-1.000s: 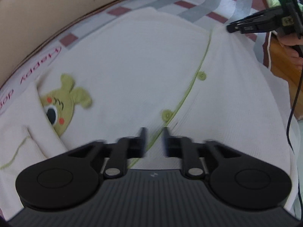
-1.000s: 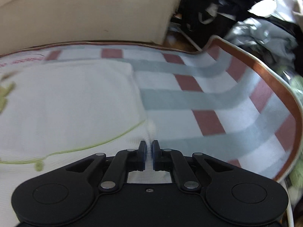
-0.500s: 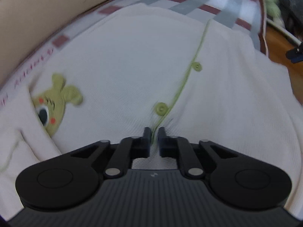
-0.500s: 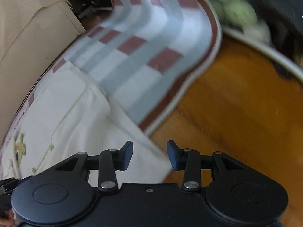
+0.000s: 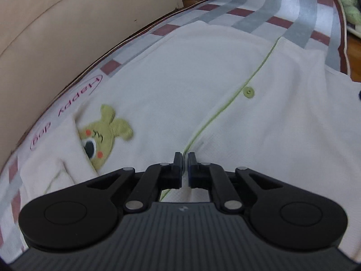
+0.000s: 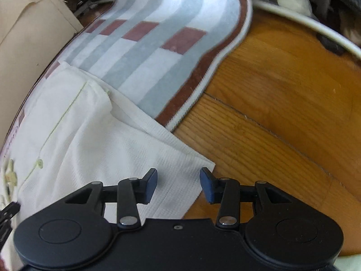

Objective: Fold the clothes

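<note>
Here the cream top (image 5: 180,85) lies spread flat on a checked mat (image 5: 266,6) on the wood floor (image 6: 282,103), green placket (image 5: 227,108) running up the middle and a green animal patch (image 5: 101,135) near one side. One sleeve (image 6: 162,164) runs off the mat onto the bare floor.

The left hand-held gripper (image 5: 184,164) is pinched nearly shut on the cloth at the placket, just below the green button (image 5: 248,93); a ridge of fabric shows between its pads. The right hand-held gripper (image 6: 178,183) hovers over the sleeve's end. In the right wrist view its jaws look fairly wide, with the cuff lying between and below them, and they are closing. The pads do not yet press the cloth.

The step in hand looks like taking the sleeve to fold it in across the body. To do it well, the right jaws should come down until both pads straddle the cuff edge and catch both layers, not just the top one. A bite close to the corner would give the most control. The left grip should hold the middle steady, so the body does not slide on the mat as the sleeve swings over. Lifting only slightly should keep the fold line straight along the shoulder seam.
</note>
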